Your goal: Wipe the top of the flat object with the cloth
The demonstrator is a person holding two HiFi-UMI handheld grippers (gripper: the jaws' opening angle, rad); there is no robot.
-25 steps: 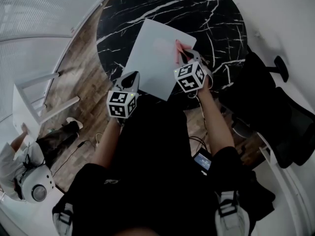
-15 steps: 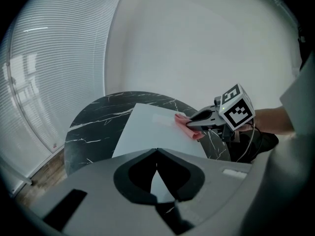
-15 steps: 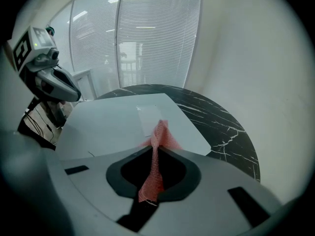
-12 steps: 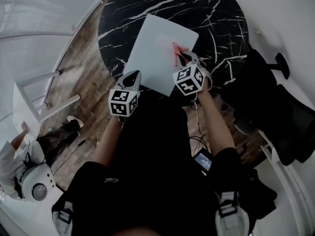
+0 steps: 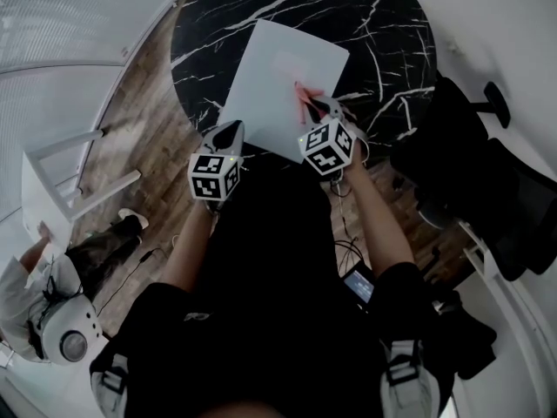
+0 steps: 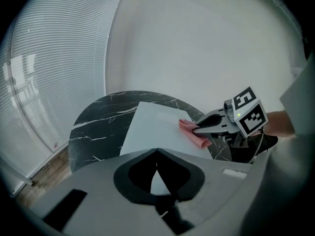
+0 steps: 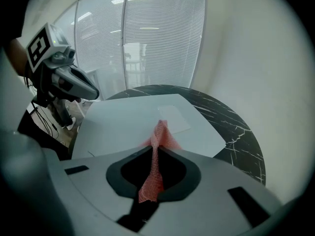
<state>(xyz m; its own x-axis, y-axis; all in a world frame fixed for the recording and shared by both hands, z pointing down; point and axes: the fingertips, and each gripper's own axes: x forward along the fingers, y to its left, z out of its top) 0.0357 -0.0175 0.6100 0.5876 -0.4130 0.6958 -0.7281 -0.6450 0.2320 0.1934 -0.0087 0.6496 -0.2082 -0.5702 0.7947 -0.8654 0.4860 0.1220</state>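
Head view: holds a pink cloth (image 5: 301, 96) on the white board (image 5: 270, 68), flat on the black tabletop (image 5: 387, 24), with the right gripper (image 5: 317, 107); poises the left gripper (image 5: 230, 131) at the board's near edge.
Left gripper view: shows jaws together, empty.
Right gripper view: pinches the cloth between closed jaws.

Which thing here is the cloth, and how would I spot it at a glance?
Find the round black marble table, then the white flat sheet lying on it. At the sheet's near right edge, the right gripper pinches a small pink cloth: the only coloured, crumpled thing among black, white and grey.
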